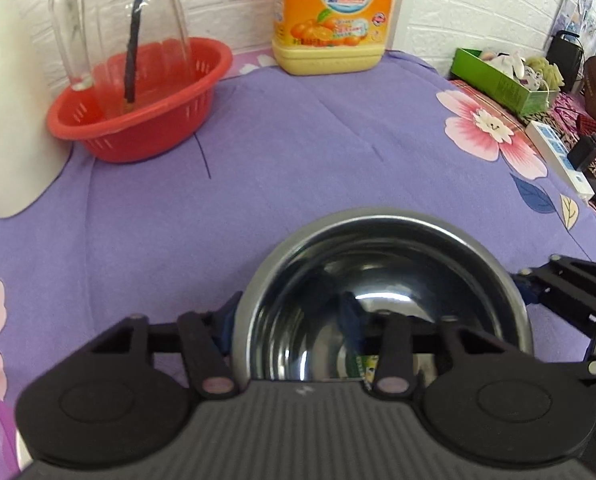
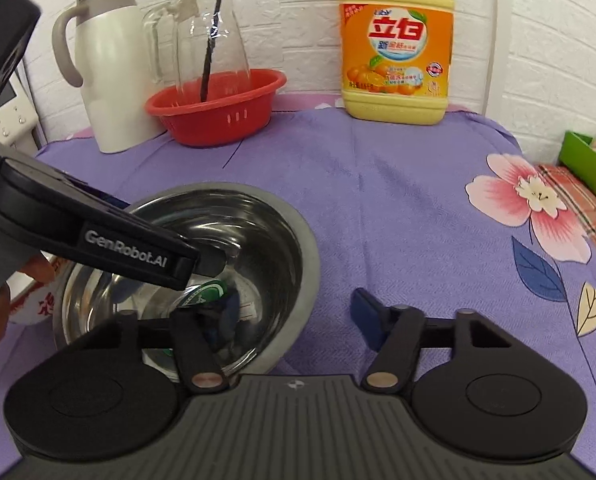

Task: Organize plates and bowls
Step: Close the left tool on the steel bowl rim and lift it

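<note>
A shiny steel bowl (image 1: 382, 292) (image 2: 201, 264) stands on the purple cloth. My left gripper (image 1: 289, 320) straddles its near-left rim, one finger outside, one inside; the jaws stand apart on either side of the wall. My right gripper (image 2: 289, 312) straddles the bowl's right rim the same way, with its blue-padded right finger (image 2: 366, 316) outside and a gap to the rim. The left gripper's body (image 2: 97, 236) reaches over the bowl in the right wrist view. A white bowl with red print (image 2: 33, 300) sits behind the steel bowl at the left.
At the back stand a red basket (image 1: 137, 100) (image 2: 217, 108) holding a glass jug (image 2: 205, 36), a white thermos (image 2: 109, 72) and an orange detergent bottle (image 1: 334, 16) (image 2: 396, 48). A green box (image 1: 502, 80) and a power strip (image 1: 558, 156) lie beyond the right edge.
</note>
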`<action>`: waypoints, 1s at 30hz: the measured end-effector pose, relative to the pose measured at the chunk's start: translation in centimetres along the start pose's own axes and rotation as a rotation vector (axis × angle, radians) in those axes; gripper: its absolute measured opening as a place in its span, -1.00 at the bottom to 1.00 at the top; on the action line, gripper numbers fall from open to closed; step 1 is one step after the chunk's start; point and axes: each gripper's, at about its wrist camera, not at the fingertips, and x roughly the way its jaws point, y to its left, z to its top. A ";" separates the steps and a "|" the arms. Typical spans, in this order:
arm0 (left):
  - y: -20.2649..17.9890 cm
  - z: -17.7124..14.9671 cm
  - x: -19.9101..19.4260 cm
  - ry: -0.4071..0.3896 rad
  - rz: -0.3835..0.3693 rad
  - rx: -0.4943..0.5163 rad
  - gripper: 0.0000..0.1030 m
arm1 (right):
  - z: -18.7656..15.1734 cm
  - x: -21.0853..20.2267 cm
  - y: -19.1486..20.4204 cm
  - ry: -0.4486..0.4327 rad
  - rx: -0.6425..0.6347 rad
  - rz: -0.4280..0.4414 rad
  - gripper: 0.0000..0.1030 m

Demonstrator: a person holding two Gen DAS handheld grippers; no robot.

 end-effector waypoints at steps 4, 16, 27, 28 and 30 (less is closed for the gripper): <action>-0.2 -0.2 -0.6 -0.024 0.010 -0.065 -0.29 | 0.1 0.0 1.1 0.013 -0.012 0.017 0.58; -3.5 -5.1 -7.8 0.000 -0.052 -0.113 -0.30 | -2.7 -6.4 2.1 0.041 0.054 0.032 0.78; -7.3 -17.9 -15.5 0.012 -0.069 -0.109 -0.31 | -11.1 -15.9 7.3 0.047 0.008 0.035 0.84; -7.6 -19.0 -15.9 0.016 -0.066 -0.107 -0.31 | -11.8 -16.4 7.7 0.050 0.003 0.033 0.85; -7.9 -20.9 -16.6 0.017 -0.064 -0.102 -0.31 | -13.3 -17.5 8.7 0.059 -0.005 0.033 0.85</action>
